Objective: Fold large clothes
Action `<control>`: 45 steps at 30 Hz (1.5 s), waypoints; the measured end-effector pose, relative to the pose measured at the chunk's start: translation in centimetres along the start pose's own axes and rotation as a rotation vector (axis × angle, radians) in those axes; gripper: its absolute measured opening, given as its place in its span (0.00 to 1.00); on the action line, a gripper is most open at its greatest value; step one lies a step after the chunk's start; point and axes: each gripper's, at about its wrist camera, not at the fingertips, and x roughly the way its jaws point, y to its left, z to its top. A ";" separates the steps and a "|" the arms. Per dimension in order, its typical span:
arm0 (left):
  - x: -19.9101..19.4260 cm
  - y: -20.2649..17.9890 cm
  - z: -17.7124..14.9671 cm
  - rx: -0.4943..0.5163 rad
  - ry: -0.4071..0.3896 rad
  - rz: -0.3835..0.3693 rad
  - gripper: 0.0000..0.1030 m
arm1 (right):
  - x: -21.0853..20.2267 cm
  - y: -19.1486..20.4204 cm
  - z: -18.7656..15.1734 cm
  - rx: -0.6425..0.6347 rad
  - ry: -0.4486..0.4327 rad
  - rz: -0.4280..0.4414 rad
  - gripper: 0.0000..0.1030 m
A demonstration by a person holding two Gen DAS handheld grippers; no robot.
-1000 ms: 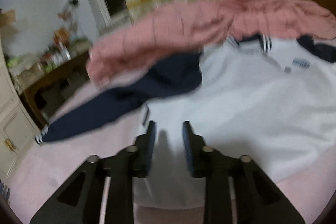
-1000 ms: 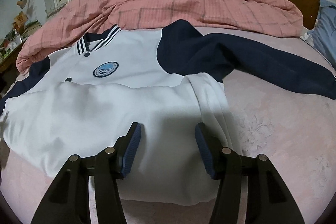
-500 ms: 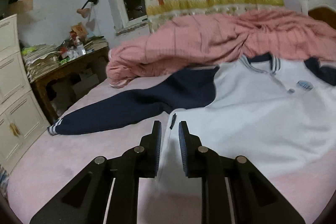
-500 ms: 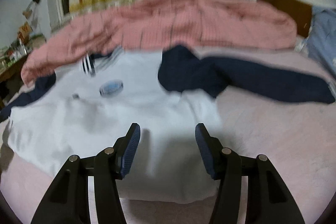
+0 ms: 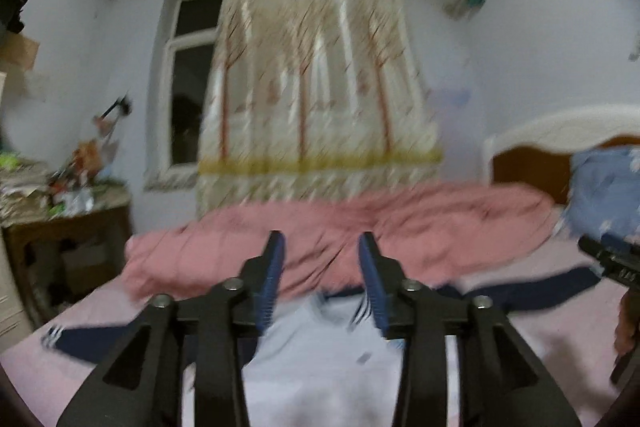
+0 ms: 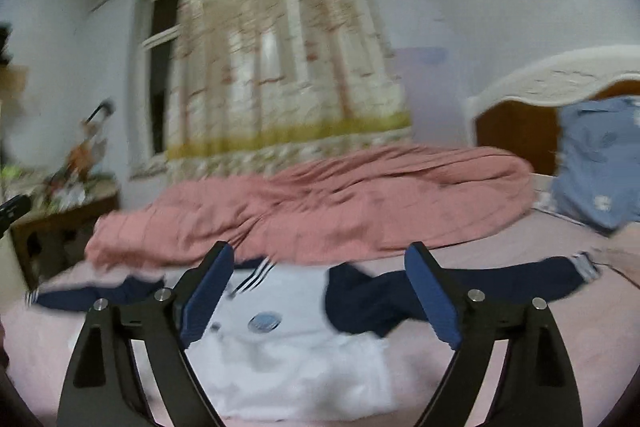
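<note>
Both tools empty: left tool (image 5: 322, 281) and right tool (image 6: 320, 291) spreading apart above the jacket (image 6: 288, 359) on the bed (image 6: 560, 307) below.

Left gripper (image 5: 321, 267): black frame, silver screws; right gripper (image 6: 319, 281): blue ribbed pads.

Home bedrm: bed (image 6: 520, 307) w/ headboard (image 6: 540, 83), pillow (image 6: 596, 163), curtained window (image 5: 188, 87).

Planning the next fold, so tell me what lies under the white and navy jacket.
The jacket lies spread on the pink bedsheet. The pink quilt sits bunched behind its collar. Whatever is directly beneath the jacket's body is covered and cannot be seen.
</note>
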 end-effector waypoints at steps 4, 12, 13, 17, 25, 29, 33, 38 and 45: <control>0.2 -2.6 2.0 -0.008 -0.077 0.077 0.66 | -3.1 -4.6 2.8 0.132 -0.108 -0.101 1.00; 6.5 -2.1 -6.8 0.079 -0.046 0.275 0.99 | 1.3 -11.7 0.5 0.182 -0.015 -0.082 1.00; 7.8 -1.8 -8.2 0.087 -0.023 0.283 0.99 | 2.6 -12.6 -0.5 0.193 0.006 -0.086 1.00; 12.6 -1.2 -13.1 0.077 0.140 0.203 0.99 | 9.5 -15.0 -5.5 0.123 0.207 -0.274 0.98; 16.8 -1.9 -18.6 0.071 0.317 0.162 0.99 | 14.2 -23.7 -8.5 0.396 0.407 -0.397 0.95; 16.9 -0.5 -18.8 0.010 0.342 0.177 0.99 | 15.5 -29.5 -9.0 0.444 0.426 -0.512 0.92; 18.4 0.8 -19.3 -0.065 0.415 0.148 0.99 | 16.3 -35.9 -12.7 0.654 0.452 -0.686 0.92; 19.1 1.5 -19.4 -0.090 0.452 0.125 0.97 | 19.5 -37.4 -11.6 0.544 0.451 -0.624 0.96; 19.9 3.7 -18.6 -0.162 0.474 0.134 0.96 | 21.5 -40.5 -11.3 0.592 0.363 -0.492 0.95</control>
